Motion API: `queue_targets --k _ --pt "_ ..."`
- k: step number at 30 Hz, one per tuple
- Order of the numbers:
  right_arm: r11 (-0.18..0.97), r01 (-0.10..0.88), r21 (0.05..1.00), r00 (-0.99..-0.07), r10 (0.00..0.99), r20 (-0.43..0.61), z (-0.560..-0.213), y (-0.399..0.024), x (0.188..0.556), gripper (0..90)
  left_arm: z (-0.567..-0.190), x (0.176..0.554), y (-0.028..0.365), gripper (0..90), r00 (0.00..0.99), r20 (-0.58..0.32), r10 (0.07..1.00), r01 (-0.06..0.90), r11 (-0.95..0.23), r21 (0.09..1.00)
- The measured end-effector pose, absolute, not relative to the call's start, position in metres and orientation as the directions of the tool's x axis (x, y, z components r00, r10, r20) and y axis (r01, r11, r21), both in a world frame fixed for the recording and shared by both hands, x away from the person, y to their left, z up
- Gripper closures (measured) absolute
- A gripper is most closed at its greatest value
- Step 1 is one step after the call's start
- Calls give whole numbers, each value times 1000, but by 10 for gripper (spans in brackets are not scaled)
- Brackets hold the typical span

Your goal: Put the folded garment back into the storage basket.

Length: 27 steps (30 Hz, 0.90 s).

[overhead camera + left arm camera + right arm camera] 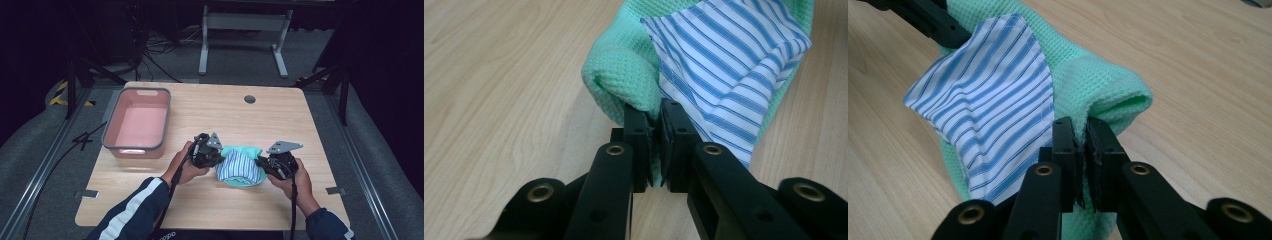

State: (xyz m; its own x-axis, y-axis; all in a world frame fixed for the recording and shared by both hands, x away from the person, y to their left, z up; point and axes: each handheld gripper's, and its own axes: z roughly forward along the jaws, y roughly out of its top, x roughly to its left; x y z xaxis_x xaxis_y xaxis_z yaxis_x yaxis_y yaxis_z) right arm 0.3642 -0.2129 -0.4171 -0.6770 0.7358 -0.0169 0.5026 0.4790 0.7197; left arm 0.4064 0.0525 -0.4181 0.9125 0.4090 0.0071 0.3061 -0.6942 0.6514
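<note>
A mint-green waffle cloth (245, 152) with a blue-and-white striped patch (240, 167) lies bunched on the wooden table (200, 107), near its front. My left gripper (216, 156) is shut on the cloth's left edge; in the left gripper view the green fold (624, 75) is pinched between the jaws of that gripper (657, 117), with the striped patch (729, 65) beyond. My right gripper (260, 162) is shut on the cloth's right edge. In the right gripper view its jaws (1082, 132) clamp a green fold (1113, 100) beside the striped patch (993, 100).
A pink bin with a grey rim (137, 122) stands open at the table's left. A round cable hole (249, 99) sits at the back of the table. A grey desk frame (245, 35) stands on the floor behind. Bare wood surrounds the cloth.
</note>
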Motion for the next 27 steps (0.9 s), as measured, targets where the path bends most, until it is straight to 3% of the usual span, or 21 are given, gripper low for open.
queue_targets --k 27 --pt "479 398 783 -712 699 -66 -356 -176 388 837 -357 418 96 836 877 77 473 294 -658 693"
